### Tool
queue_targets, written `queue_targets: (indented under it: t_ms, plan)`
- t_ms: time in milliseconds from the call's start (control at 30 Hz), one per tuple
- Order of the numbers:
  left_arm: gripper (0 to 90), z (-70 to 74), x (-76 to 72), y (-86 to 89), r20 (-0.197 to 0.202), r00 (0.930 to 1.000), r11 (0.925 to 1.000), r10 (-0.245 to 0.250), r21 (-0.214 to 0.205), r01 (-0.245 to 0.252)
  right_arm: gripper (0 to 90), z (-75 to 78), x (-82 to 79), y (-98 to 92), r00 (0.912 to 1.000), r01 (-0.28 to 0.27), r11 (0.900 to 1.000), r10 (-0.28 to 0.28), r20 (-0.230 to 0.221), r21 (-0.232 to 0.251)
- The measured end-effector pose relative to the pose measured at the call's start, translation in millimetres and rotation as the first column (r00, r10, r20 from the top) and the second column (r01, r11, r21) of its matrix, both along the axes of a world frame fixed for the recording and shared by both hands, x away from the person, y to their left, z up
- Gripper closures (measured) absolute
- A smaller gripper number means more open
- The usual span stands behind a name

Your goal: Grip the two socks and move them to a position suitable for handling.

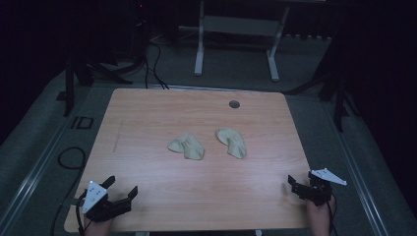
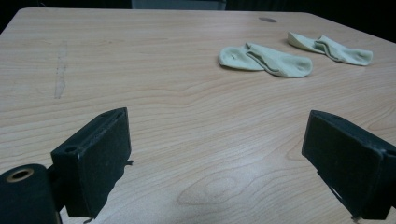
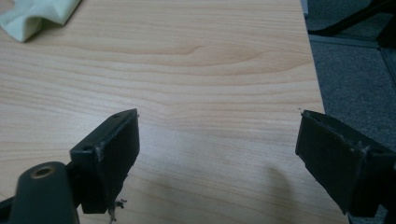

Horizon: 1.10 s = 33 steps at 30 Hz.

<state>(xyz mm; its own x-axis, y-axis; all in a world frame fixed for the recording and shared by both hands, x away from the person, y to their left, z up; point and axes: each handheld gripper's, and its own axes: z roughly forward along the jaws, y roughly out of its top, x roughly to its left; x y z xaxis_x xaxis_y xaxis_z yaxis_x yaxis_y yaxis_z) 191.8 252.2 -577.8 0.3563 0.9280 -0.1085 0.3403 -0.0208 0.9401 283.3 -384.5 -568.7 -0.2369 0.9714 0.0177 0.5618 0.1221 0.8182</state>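
— What lies near the small round hole [image 1: 234, 104] in the bench?
— Two pale cream socks, limp and crumpled. The right sock [image 1: 232, 141] lies just below the hole; the left sock [image 1: 187, 146] beside it, apart, folded over.

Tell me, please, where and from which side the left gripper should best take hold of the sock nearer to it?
Probably at the raised fold in the middle of the nearer sock, coming down from above with the left gripper open. The sock lies limp and flat on the table, so that ridge gives more to pinch than its thin edges.
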Motion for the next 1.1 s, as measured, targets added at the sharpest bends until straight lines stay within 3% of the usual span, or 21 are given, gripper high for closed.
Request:
queue_targets:
  t_ms: [233, 367, 433, 533, 733, 833, 933, 1033, 1100]
  plan:
    - [7.9, 2.5, -1.9, -0.4, 0.016, 0.9998, 0.9992, -0.011, -0.037, 0.012, 13.7, -0.5, 0.2, -0.1, 0.9997, 0.007, 0.9999, -0.007, -0.023, -0.012]
    - [7.9, 4.4, -4.0, -5.7, 0.019, 0.9997, 0.9998, -0.017, -0.003, 0.017, 13.7, -0.7, 2.0, 1.8, 0.9992, -0.023, 0.9996, 0.022, -0.032, -0.018]
    - [7.9, 4.5, -3.9, -7.8, 0.01, 0.9993, 0.9992, -0.035, -0.018, 0.035, 13.2, -0.1, 3.6, 4.3, 0.9991, -0.03, 0.999, 0.028, -0.033, -0.033]
    - [8.0, 4.9, -4.3, -9.9, 0.021, 0.9973, 0.996, -0.07, -0.053, 0.071, 12.9, 1.7, 6.3, 5.9, 0.998, -0.042, 0.9991, 0.042, -0.047, -0.01]
    - [8.0, 5.5, -5.8, -19.6, 0.018, 0.996, 0.9962, -0.087, 0.0, 0.087, 13.2, 15.0, 18.1, 21.8, 0.995, -0.066, 0.9976, 0.067, -0.073, 0.022]
    - [8.0, 5.8, -6.3, -20.3, 0.011, 0.9956, 0.9955, -0.093, -0.02, 0.093, 13.5, 19.8, 24.7, 32.9, 0.9934, -0.083, 0.995, 0.087, -0.075, 0.056]
    - [8.0, 5.8, -6.9, -20.8, 0.002, 0.9973, 0.9972, -0.074, -0.011, 0.074, 13.5, 23.2, 33.2, 43.3, 0.9907, -0.096, 0.9907, 0.104, -0.087, 0.096]
    - [8.0, 5.4, -6.8, -20.9, -0.014, 0.9971, 0.9971, -0.075, -0.013, 0.074, 13.6, 25.8, 44.6, 58.2, 0.9903, -0.089, 0.9941, 0.095, -0.102, 0.062]
    - [8.0, 5.6, -6.8, -21.7, -0.023, 0.9968, 0.997, -0.077, -0.009, 0.077, 13.6, 26.4, 52.5, 67.5, 0.987, -0.107, 0.9911, 0.116, -0.112, 0.079]
